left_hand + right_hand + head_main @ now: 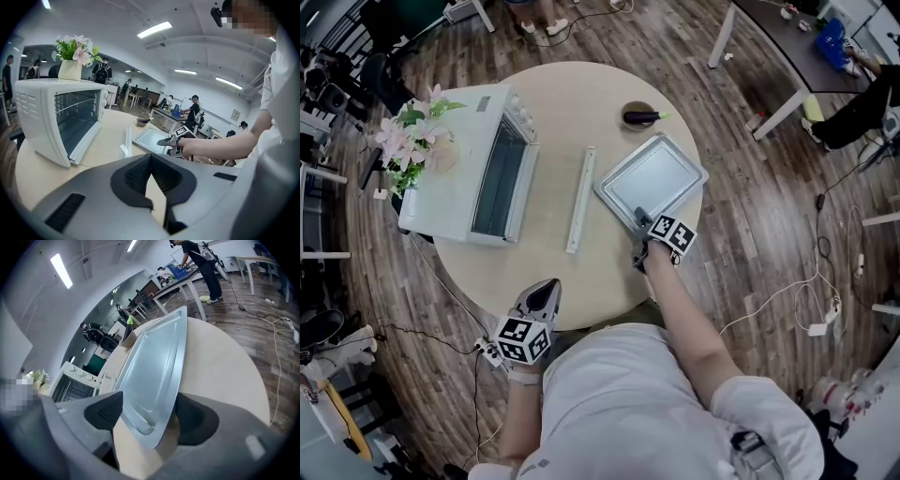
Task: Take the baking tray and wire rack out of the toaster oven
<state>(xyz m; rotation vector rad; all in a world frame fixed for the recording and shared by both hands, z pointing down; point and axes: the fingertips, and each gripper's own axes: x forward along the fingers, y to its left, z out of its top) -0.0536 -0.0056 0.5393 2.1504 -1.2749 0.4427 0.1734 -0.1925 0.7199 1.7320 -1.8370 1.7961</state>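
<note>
Baking tray (652, 176) lies flat on the worktop (572, 103), clear of the toaster oven (455, 178). Right gripper (643, 225) jaws stand wide around its near corner, unclamped, since the worktop carries it. Left gripper (546, 289) jaws are together, empty.

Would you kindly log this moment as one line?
tray: on table | right claw: open, astride tray corner | left claw: shut, empty

The right arm (686, 309) reaches toward twelve o'clock; the right tongs (640, 220) tilt down, jaws wide apart. The left tongs (547, 287) sit at seven o'clock, tilted down, jaws together, empty.
</note>
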